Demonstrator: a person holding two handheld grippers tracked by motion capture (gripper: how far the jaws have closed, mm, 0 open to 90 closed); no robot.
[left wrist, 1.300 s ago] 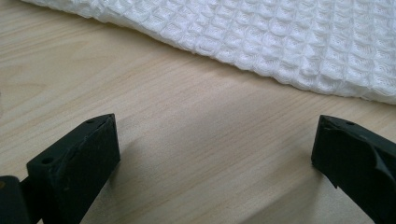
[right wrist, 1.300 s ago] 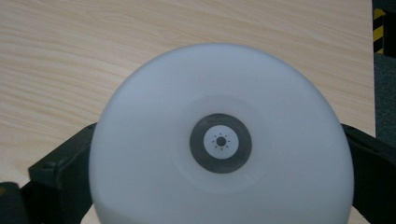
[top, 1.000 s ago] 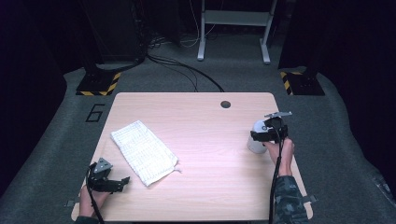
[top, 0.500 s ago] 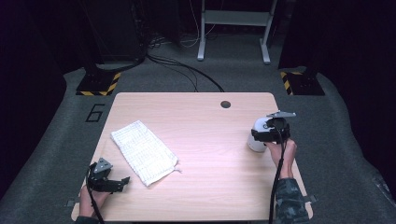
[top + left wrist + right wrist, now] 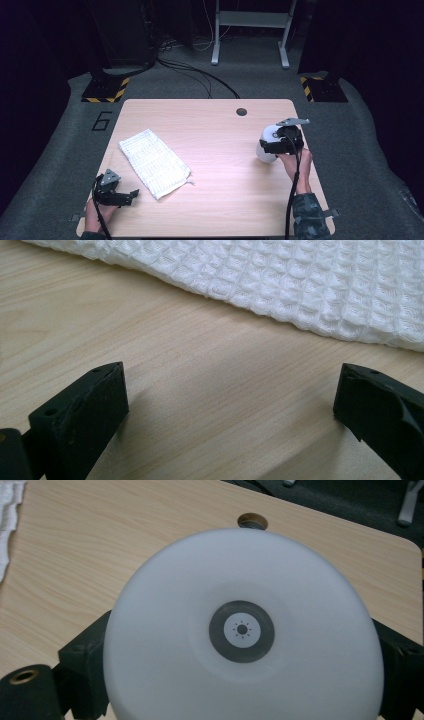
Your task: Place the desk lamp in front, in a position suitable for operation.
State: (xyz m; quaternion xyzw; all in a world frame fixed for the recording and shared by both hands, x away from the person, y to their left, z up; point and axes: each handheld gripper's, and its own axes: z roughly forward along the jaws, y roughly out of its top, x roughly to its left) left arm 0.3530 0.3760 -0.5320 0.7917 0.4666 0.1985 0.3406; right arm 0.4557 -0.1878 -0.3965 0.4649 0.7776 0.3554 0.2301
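A white round-topped object (image 5: 264,149) with a small grey ring button on top (image 5: 242,630) is held at the table's right side. My right gripper (image 5: 268,145) is shut on it, one black jaw on each flank (image 5: 242,667). It appears raised a little off the wood. A white waffle-weave towel (image 5: 155,162) lies flat at the left of the table. My left gripper (image 5: 129,196) rests near the front left corner, just short of the towel's edge (image 5: 280,280). It stands open (image 5: 227,410) over bare wood.
The light wooden table (image 5: 215,130) has a round cable hole (image 5: 241,111) near its far edge, also seen behind the white object (image 5: 252,520). Grey carpet surrounds the table, with cables and a stand's feet (image 5: 250,55) beyond it.
My right gripper has risen with the white object and drifted slightly left. The left gripper and the towel have stayed put.
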